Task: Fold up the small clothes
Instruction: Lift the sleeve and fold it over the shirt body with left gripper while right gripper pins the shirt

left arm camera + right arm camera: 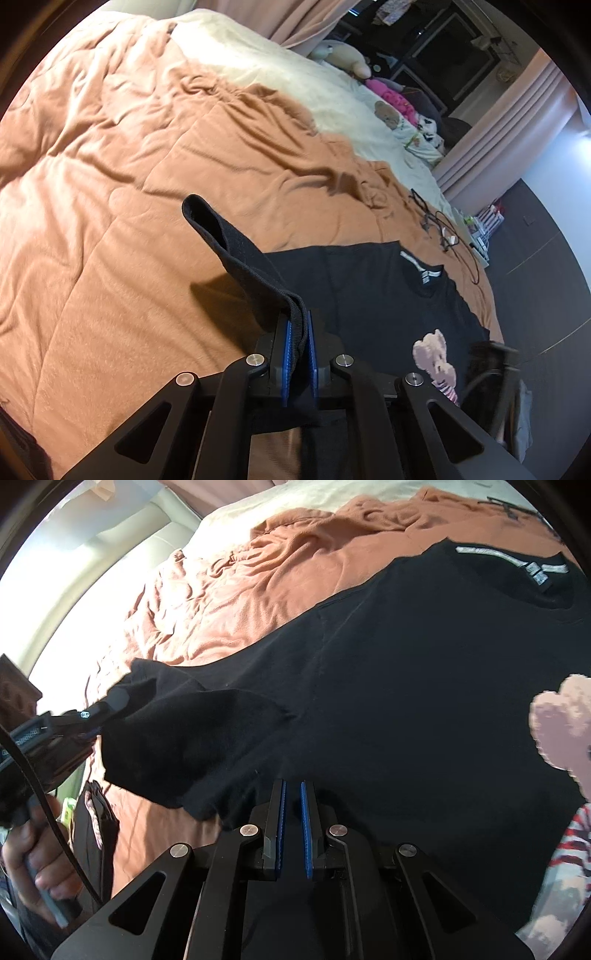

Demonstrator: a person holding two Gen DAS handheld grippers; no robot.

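- The black shirt (369, 295) on the bed (110, 221) looks soft, light and floppy.
- The left tongs (298, 332) pinch its sleeve cuff (236, 254); a hem gives the best grip.
- The right tongs (291, 812) hang slightly parted, holding nothing, over the shirt.

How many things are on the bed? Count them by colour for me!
Black: 2, the T-shirt and the tangle of cables
Orange: 1, the quilt
Cream: 1, the blanket
Brown: 1, the little teddy bear
Pink: 1, the bundle of clothes
Total: 6
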